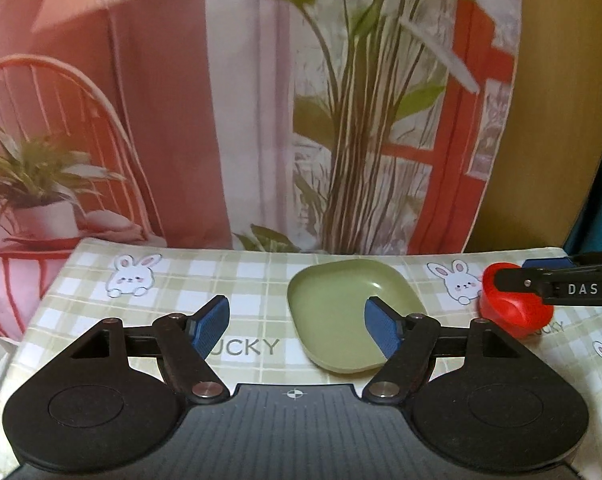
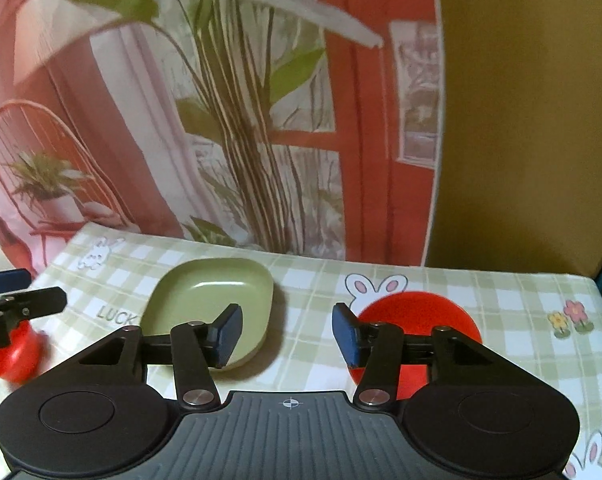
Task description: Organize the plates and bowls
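Nearest, left gripper [image 1: 297, 326] open and empty over the checked tablecloth [image 1: 253, 280]; right gripper [image 2: 287, 334] parted likewise, gripping nothing. Between them, green plate [image 2: 209, 292] toward the table's far edge. Beside it, red plate [image 2: 421, 312] and red bowl [image 2: 11, 356]. Beyond, printed backdrop [image 1: 221, 120].

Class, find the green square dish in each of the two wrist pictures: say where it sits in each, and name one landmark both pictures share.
Left wrist view: the green square dish lies right of centre on the checked cloth, partly behind the left gripper's right finger.
Right wrist view: the dish lies left of centre, partly behind the right gripper's left finger.
Shared landmark: the tall plant stems on the backdrop, directly behind the dish.
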